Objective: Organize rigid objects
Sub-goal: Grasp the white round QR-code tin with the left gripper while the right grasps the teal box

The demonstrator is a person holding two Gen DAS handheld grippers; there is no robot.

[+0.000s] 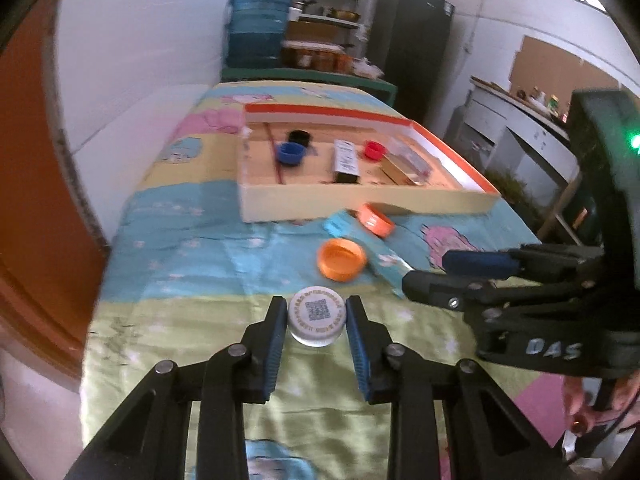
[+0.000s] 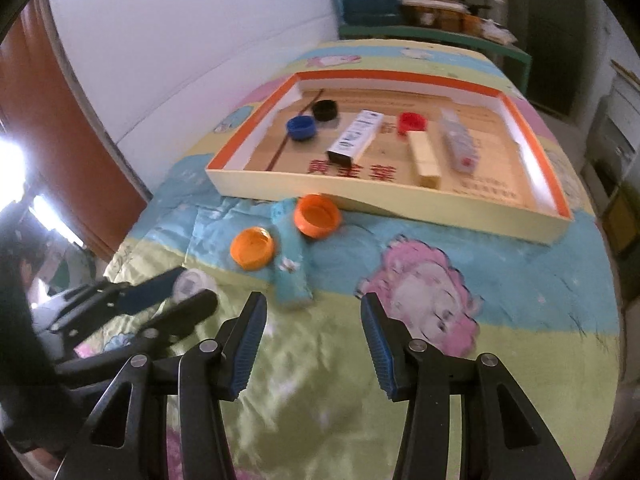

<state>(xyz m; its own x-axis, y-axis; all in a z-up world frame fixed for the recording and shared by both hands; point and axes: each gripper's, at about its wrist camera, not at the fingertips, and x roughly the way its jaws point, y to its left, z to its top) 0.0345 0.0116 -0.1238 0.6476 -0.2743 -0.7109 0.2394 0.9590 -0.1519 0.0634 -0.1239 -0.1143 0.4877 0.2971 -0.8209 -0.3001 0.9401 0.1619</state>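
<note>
L tool [image 1: 316,322] clamped on white QR-printed cap [image 1: 317,315], pads tight against both sides, cap resting on bedsheet [image 1: 192,240], likely gripped for lift into cardboard tray [image 1: 360,200]. R tool [image 2: 314,316] released, nothing betw. pads, hovered over sheet near teal box [image 2: 290,264]. Tray already held blue cap [image 2: 302,127], black cap [image 2: 325,110], red cap [image 2: 412,122] & small boxes. Two orange caps [image 1: 342,258] & teal box lay betw. white cap & tray; R tool close alongside, possible clash.
</note>
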